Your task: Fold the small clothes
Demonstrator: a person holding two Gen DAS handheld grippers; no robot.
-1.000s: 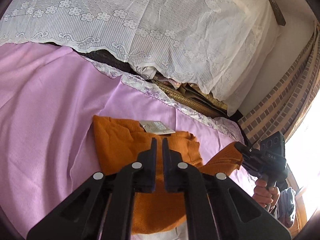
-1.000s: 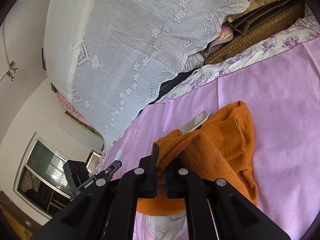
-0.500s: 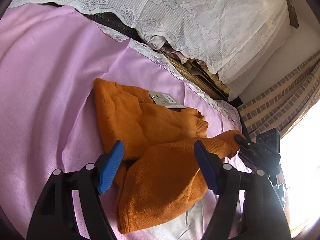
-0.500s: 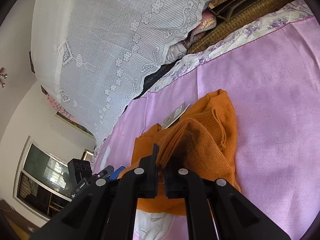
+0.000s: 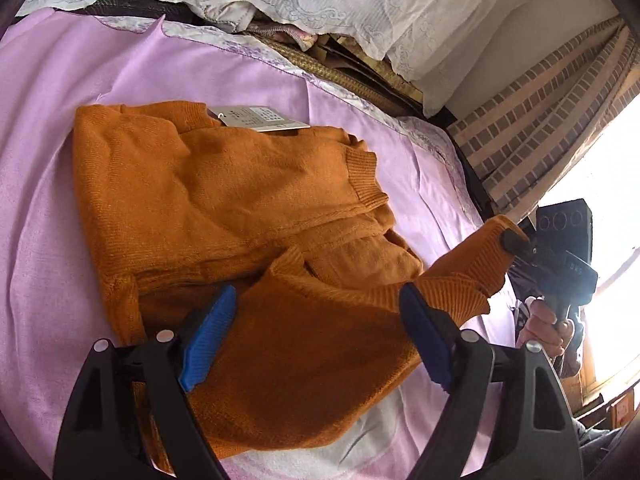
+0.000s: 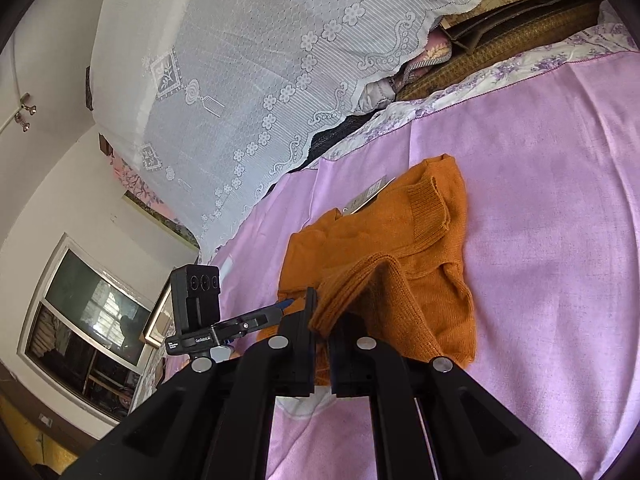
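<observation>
An orange knit sweater [image 5: 224, 200] with a paper tag [image 5: 260, 120] lies partly folded on a pink sheet [image 5: 48, 184]. My left gripper [image 5: 316, 312] is open, its blue pads wide apart just above the sweater's lower part. My right gripper [image 6: 322, 316] is shut on a ribbed edge of the sweater [image 6: 400, 248] and lifts it off the bed. The right gripper also shows in the left wrist view [image 5: 516, 240], holding that edge at the right.
A white lace cover [image 6: 260, 80] drapes over stacked bedding [image 5: 352, 68] at the back of the bed. A brick-pattern curtain [image 5: 540, 120] and a bright window are at the right. A white patch [image 5: 360, 440] lies under the sweater's near edge.
My left gripper opened and let go of the sweater, and its view moved closer over it. My right gripper kept its hold on the ribbed edge and drew it back a little.
</observation>
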